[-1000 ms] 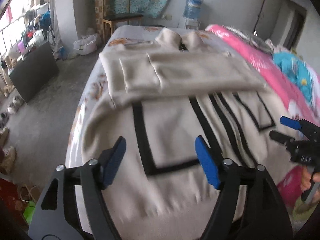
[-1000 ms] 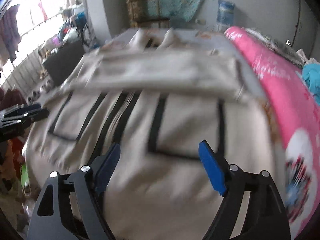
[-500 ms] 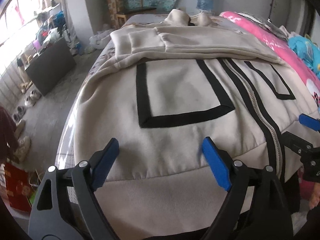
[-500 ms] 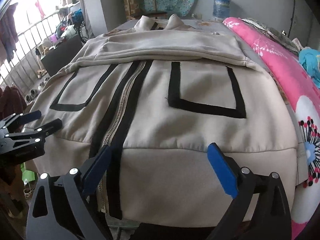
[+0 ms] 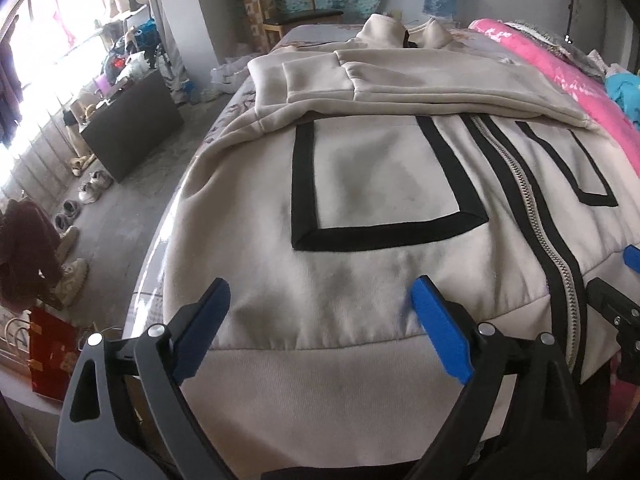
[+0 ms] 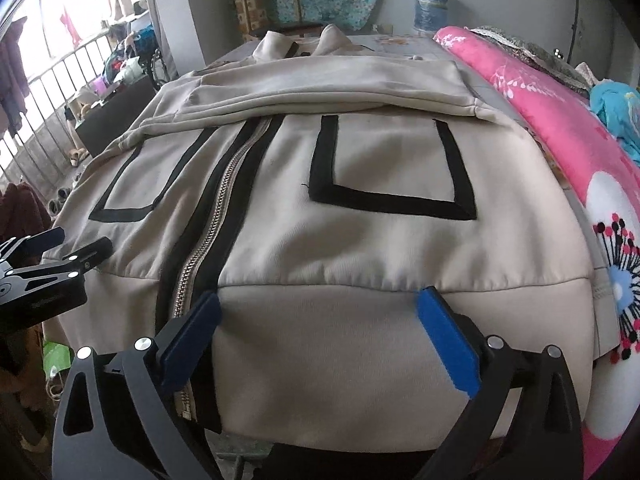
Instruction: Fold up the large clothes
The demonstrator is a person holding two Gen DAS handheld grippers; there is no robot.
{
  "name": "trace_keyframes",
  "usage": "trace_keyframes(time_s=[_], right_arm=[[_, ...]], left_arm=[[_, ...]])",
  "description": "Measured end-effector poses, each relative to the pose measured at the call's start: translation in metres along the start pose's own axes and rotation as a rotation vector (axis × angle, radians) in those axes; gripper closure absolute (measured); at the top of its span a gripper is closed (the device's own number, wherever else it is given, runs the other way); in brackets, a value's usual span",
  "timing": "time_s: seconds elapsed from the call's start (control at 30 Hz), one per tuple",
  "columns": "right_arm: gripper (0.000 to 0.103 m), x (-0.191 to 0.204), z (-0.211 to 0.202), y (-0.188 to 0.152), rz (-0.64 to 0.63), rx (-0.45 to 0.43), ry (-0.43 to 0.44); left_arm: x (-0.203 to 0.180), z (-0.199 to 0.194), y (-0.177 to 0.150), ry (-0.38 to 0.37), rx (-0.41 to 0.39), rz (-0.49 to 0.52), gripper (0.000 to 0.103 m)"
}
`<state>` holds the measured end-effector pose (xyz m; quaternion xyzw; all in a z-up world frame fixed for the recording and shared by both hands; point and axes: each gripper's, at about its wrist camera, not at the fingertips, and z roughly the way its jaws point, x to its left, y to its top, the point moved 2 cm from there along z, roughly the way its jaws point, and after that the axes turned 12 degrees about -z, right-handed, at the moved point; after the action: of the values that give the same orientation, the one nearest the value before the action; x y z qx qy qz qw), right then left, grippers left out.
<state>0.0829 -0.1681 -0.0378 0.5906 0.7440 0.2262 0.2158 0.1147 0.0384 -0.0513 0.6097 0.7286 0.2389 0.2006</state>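
The jacket [image 5: 360, 184] hangs over the bed's [image 6: 404, 42] near edge. Left gripper [image 5: 320, 320] and right gripper [image 6: 320, 326] have just widened, jaws apart over the hem, gripping nothing.

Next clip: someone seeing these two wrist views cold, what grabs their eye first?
A big beige jacket with bold black rectangles and a central zipper fills the bed, sleeves folded across its chest. Both blue-padded grippers, left and right, hang open over its hem band, jaws just widened, nothing between them. A pink floral blanket runs along the right.
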Motion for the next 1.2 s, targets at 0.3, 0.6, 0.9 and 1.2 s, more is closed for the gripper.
trace_keyframes(time_s=[0.3, 0.6, 0.9, 1.2], right_arm=[[0.006, -0.002, -0.008, 0.007, 0.017, -0.015, -0.001], [0.006, 0.001, 0.004, 0.010, -0.024, -0.003, -0.037], [0.006, 0.003, 0.004, 0.007, -0.047, -0.011, -0.051], [0.006, 0.005, 0.004, 0.005, -0.056, -0.016, -0.054]], left_arm=[[0.001, 0.000, 0.000, 0.013, 0.003, -0.018, 0.013], [0.003, 0.001, 0.000, -0.002, 0.015, -0.031, 0.012], [0.003, 0.003, 0.001, -0.001, 0.010, -0.035, 0.011], [0.002, 0.002, 0.000, 0.011, 0.005, -0.030, 0.011]])
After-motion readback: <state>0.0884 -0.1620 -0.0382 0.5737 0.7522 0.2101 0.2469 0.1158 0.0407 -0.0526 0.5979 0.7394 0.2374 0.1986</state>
